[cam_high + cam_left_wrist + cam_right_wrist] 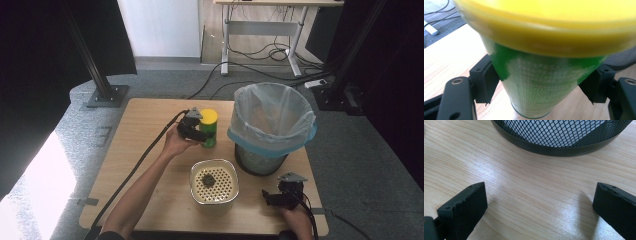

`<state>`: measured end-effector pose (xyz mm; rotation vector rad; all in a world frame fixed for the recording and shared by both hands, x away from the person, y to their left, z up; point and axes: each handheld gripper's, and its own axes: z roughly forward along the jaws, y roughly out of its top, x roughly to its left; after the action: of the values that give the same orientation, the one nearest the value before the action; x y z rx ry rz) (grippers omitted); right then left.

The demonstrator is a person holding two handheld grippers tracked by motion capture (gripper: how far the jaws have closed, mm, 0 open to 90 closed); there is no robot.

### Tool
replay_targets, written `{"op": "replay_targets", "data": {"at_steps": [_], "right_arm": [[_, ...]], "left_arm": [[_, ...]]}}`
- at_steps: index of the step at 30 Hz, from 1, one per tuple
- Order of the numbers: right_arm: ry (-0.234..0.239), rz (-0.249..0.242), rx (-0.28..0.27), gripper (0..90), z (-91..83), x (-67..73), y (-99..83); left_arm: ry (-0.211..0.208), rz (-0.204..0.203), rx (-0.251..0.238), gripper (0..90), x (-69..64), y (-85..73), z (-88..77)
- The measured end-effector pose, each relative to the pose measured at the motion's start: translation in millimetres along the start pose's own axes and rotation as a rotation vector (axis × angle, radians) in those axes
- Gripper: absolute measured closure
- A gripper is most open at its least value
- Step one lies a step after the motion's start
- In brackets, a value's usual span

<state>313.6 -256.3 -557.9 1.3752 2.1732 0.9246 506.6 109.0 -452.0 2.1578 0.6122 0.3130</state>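
Nearest the person, the right gripper [280, 197] rests low at the table's front right corner, jaws spread wide with nothing but bare wood between them, pointing at the foot of the mesh waste bin [261, 161]. Just left of it sits the square metal container [214, 185] with its perforated cream insert and a dark clump on top. Further out, the left gripper [196, 132] has its jaws on either side of the green canister [208, 129] with the yellow lid [554, 22], pads touching the sides below the lid rim; it looks gripped, and the canister's base seems to sit on the wooden table [145, 130]. The body tapers, so I judge it could slide down through the pads if lifted loosely. Beyond stands the bin, lined with a pale bag [272, 117]; a careless swing could clip it.
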Motion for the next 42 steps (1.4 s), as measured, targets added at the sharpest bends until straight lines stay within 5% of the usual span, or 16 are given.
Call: {"op": "replay_targets", "data": {"at_steps": [7,20,24,27,31,42], "right_arm": [[0.000,0.000,0.000,0.0,0.0,0.0,0.0],[0.000,0.000,0.000,0.0,0.0,0.0,0.0],[0.000,0.000,0.000,0.0,0.0,0.0,0.0],[0.000,0.000,0.000,0.0,0.0,0.0,0.0],[0.000,0.000,0.000,0.0,0.0,0.0,0.0],[0.000,0.000,-0.001,0.0,0.1,0.0,0.0]], "left_arm": [[-0.035,-0.007,-0.001,24.3,-5.3,10.5,-15.0],[-0.037,-0.023,-0.028,24.4,-7.8,27.9,-47.1],[-0.010,0.002,-0.008,24.4,-11.7,38.5,-55.1],[-0.026,-0.013,-0.051,24.4,-14.0,46.0,-64.8],[-0.015,0.022,-0.038,24.4,-19.1,57.7,-75.3],[-0.036,0.034,-0.065,24.4,-21.8,87.7,-99.0]]}}
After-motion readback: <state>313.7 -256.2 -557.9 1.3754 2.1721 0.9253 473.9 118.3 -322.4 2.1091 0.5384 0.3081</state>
